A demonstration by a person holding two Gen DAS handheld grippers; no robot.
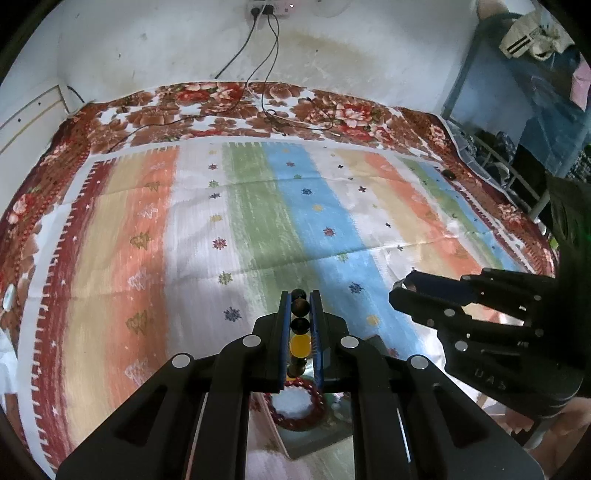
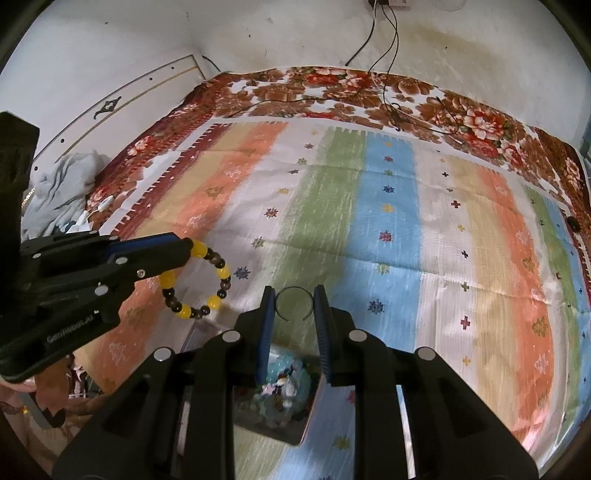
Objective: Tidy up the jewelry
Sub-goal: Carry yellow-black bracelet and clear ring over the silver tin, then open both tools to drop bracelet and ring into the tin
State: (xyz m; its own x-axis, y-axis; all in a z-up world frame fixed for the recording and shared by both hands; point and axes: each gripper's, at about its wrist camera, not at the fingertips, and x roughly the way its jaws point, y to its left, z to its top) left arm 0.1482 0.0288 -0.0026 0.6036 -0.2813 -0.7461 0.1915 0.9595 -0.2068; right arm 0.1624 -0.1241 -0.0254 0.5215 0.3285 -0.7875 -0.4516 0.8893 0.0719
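- Bed (image 1: 258,229): covered with a striped cloth (image 2: 388,240) in orange, green, blue and white, laid over a floral blanket (image 1: 229,107); broad open cloth ahead of both grippers.
- Edges: white wall (image 1: 166,44) at the far side with a socket (image 1: 267,9) and black cables (image 1: 258,66) trailing onto the blanket; a headboard (image 2: 122,107) and a grey bundle of fabric (image 2: 62,184) on one side, a blue metal frame (image 1: 465,74) on the other.
- Left gripper (image 1: 301,299): jaws nearly closed, clamping a bead bracelet (image 2: 199,280) of yellow and dark beads; the loop hangs clear above the cloth.
- Right gripper (image 2: 295,299): jaws narrow, pinching a thin dark open ring (image 2: 294,291) between its tips, above the cloth.
- Trays: a red bead bracelet (image 1: 295,402) lies in a tray (image 1: 314,439) below the left gripper; a tray (image 2: 295,432) holding pale blue and mixed small pieces (image 2: 288,384) sits below the right gripper.
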